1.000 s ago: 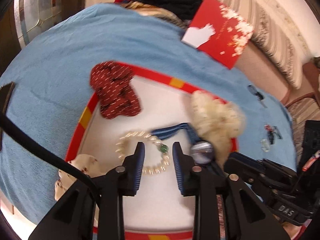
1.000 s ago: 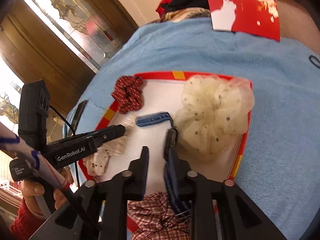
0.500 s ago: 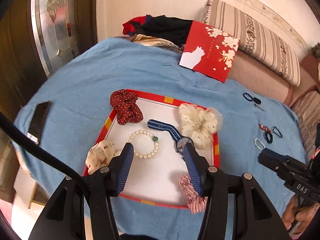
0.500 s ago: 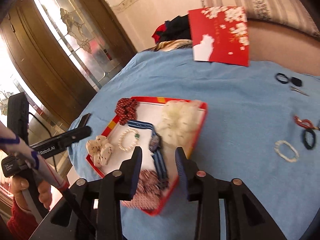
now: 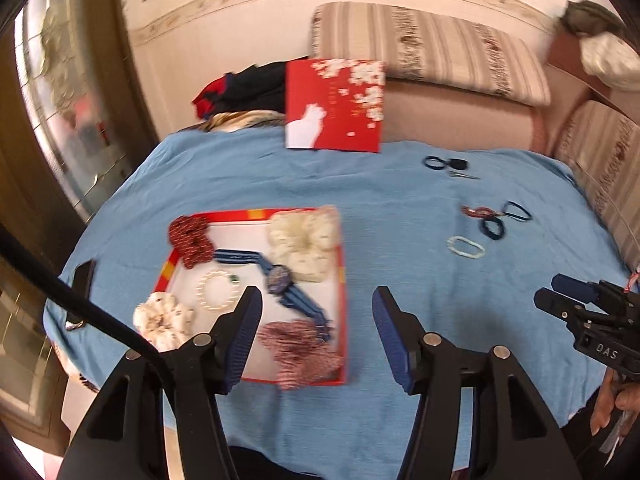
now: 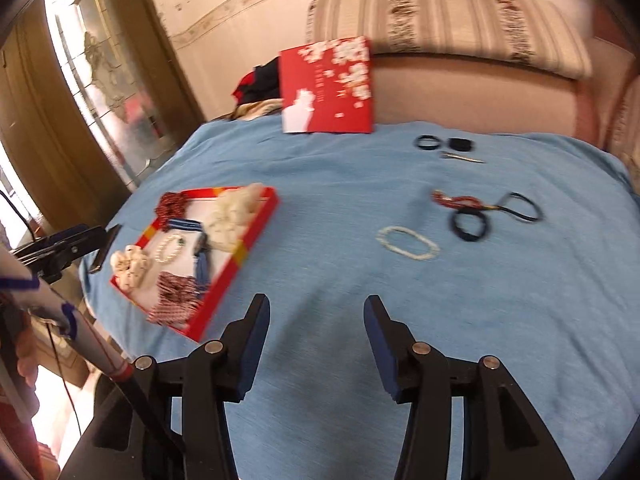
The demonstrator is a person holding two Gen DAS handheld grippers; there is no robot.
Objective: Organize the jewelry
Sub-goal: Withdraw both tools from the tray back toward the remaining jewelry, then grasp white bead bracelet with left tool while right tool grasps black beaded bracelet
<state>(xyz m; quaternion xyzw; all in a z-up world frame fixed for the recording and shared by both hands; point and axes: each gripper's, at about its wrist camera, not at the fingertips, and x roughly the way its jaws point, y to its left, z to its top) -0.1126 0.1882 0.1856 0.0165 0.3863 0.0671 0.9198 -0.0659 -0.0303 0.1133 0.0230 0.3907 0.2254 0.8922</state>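
A red-rimmed tray (image 5: 342,280) (image 6: 256,228) lies on the blue cloth, holding a blue-strapped watch (image 5: 280,278), a pearl bracelet (image 5: 216,292), and red, cream and checked scrunchies. Loose on the cloth to its right are a pale bead bracelet (image 5: 466,247) (image 6: 408,242), a dark hair tie (image 6: 472,224), a red beaded piece (image 6: 454,200) and a black ring (image 6: 428,143). My left gripper (image 5: 316,306) hovers over the tray's near right corner, jaws opening, nothing between them. My right gripper (image 6: 316,314) hangs above bare cloth near the pale bracelet, jaws opening and empty.
A red card (image 5: 334,104) with white blossoms stands at the far edge against a striped sofa (image 5: 424,56). A dark phone (image 5: 82,284) lies at the cloth's left edge. Folded dark clothes (image 5: 244,88) sit behind. A glass-panelled door is at left.
Both grippers pulled back and up from the tray and opened wider. The watch strap that lay between the right fingers now rests in the tray. The right view has swung toward the loose items.
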